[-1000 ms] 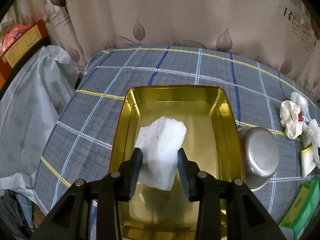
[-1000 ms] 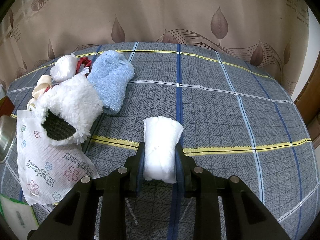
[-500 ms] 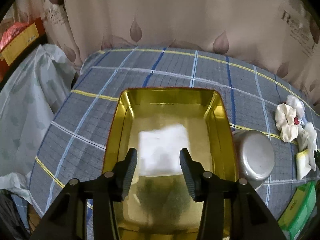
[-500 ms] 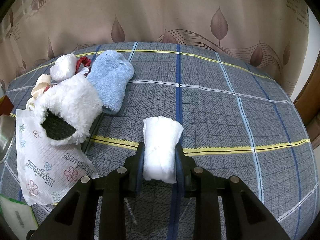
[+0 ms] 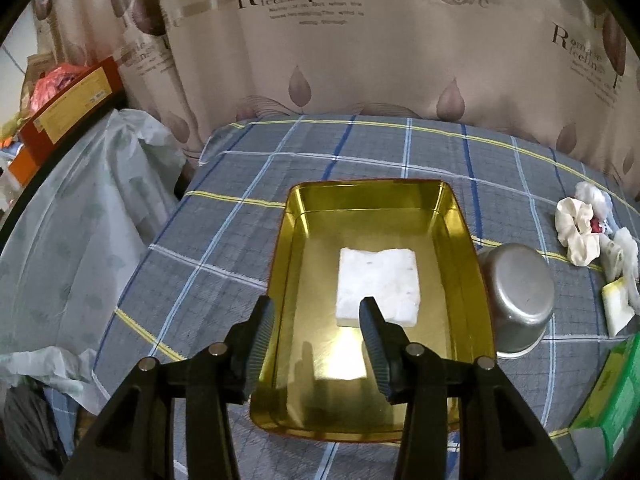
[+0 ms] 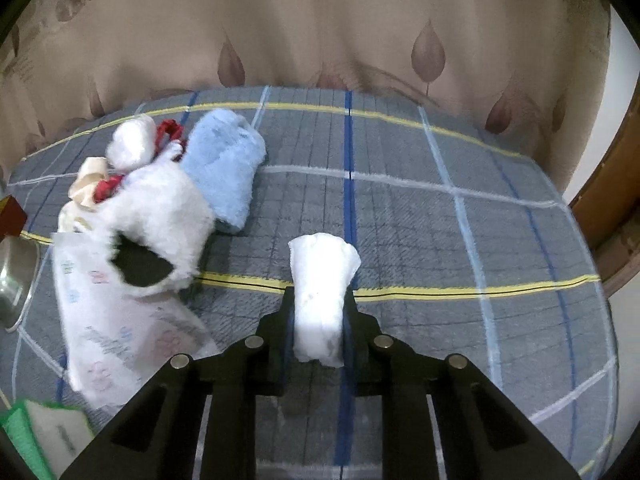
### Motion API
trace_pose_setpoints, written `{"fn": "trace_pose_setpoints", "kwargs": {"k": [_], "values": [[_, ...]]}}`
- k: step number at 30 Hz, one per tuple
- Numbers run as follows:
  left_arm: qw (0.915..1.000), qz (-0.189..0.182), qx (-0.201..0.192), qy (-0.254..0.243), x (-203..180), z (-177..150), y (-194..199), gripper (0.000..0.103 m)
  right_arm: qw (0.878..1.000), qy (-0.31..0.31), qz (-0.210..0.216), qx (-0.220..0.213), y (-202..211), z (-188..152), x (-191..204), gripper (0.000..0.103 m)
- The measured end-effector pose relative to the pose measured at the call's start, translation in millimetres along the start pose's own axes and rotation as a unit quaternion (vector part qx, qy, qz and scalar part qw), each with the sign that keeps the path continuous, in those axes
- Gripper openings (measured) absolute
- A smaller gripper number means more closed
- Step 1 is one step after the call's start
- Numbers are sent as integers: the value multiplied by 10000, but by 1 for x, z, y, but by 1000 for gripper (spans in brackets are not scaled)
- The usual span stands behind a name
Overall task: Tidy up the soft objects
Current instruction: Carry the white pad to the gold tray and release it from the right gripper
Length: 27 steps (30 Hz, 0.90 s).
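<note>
A folded white pad (image 5: 378, 286) lies flat on the floor of the gold tin tray (image 5: 466, 240), in its middle. The left hand-held gripper (image 5: 318, 344) hangs above the tray's near end, released, nothing between its jaws. The right hand-held gripper (image 6: 318, 328) is clenched on a rolled white pad (image 6: 320, 292), which stands up out of its jaws above the checked cloth (image 6: 440, 220) covering the worktop.

Just right of the tray sits an upturned metal bowl (image 5: 516, 294). Farther right lie a cream scrunchie (image 5: 576, 226) and a green packet (image 5: 608, 400). In the right wrist view a fluffy white slipper (image 6: 160, 216) rests on a white wrapper (image 6: 116, 332) whose print is too blurred to read, with a pale blue towel (image 6: 228, 164) touching it behind. The curtain (image 5: 360, 40) behind reads "Romantic feelings" and "love".
</note>
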<state>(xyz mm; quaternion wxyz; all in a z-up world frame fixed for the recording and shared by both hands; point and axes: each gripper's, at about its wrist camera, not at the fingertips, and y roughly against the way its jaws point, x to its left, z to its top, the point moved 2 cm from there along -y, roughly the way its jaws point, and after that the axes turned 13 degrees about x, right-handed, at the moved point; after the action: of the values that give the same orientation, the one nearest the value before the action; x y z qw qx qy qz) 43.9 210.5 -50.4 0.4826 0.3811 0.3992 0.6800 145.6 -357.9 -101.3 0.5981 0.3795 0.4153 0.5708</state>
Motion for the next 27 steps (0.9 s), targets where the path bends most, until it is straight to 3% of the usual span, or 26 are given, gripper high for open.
{"fn": "trace_pose_setpoints", "kwargs": {"k": [5, 14, 21, 27], "values": [[9999, 47, -79, 94, 6, -5, 4, 45, 9998, 125, -138, -65, 35, -3, 10, 17], [9992, -205, -86, 328, 20, -14, 5, 45, 9973, 701, -101, -194, 114, -20, 57, 17], [9985, -271, -145, 458, 32, -13, 13, 45, 9927, 1046, 506, -311, 164, -37, 100, 17], [9979, -191, -208, 587, 49, -12, 24, 45, 9764, 1812, 1111, -372, 189, -47, 183, 17]]}}
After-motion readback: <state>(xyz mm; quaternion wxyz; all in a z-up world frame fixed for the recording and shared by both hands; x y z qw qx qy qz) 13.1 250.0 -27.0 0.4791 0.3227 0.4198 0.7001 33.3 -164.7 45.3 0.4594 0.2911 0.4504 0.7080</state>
